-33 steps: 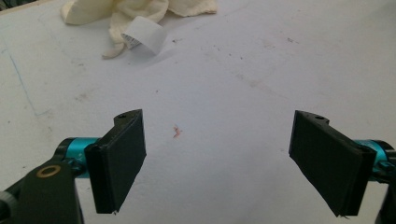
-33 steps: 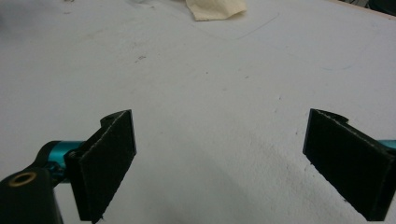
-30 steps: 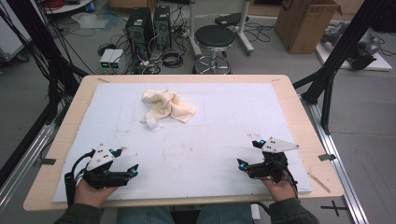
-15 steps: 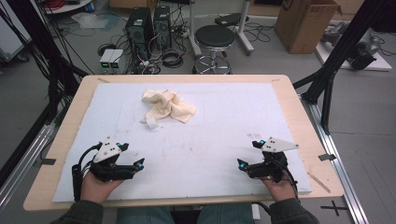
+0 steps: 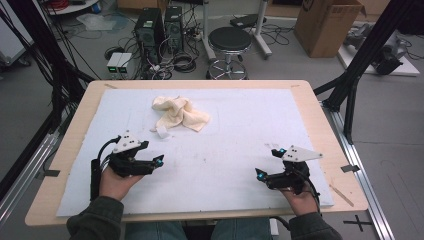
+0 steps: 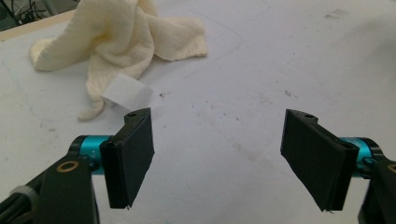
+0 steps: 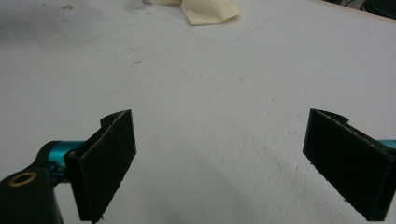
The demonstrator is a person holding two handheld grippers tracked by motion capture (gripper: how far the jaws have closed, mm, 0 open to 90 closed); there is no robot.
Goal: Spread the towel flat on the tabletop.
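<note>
A crumpled cream towel (image 5: 179, 114) with a white label (image 5: 161, 132) lies on the white mat, left of centre toward the far side. My left gripper (image 5: 152, 153) hovers just short of it at the near left, open and empty. In the left gripper view the towel (image 6: 126, 37) and its label (image 6: 127, 92) lie just beyond the left jaw of this gripper (image 6: 219, 154). My right gripper (image 5: 269, 162) rests open and empty at the near right, far from the towel. The right gripper view has a towel corner (image 7: 210, 11) at the top, well past the gripper (image 7: 233, 163).
The white mat (image 5: 240, 125) covers most of a wooden table (image 5: 80, 105). Beyond the far edge stand a black stool (image 5: 229, 42), computer towers (image 5: 160, 25) with cables, and a cardboard box (image 5: 325, 22). Black frame struts (image 5: 350, 85) rise at both sides.
My left gripper has moved forward and to the right, closer to the towel. The right gripper and the towel have stayed where they were.
</note>
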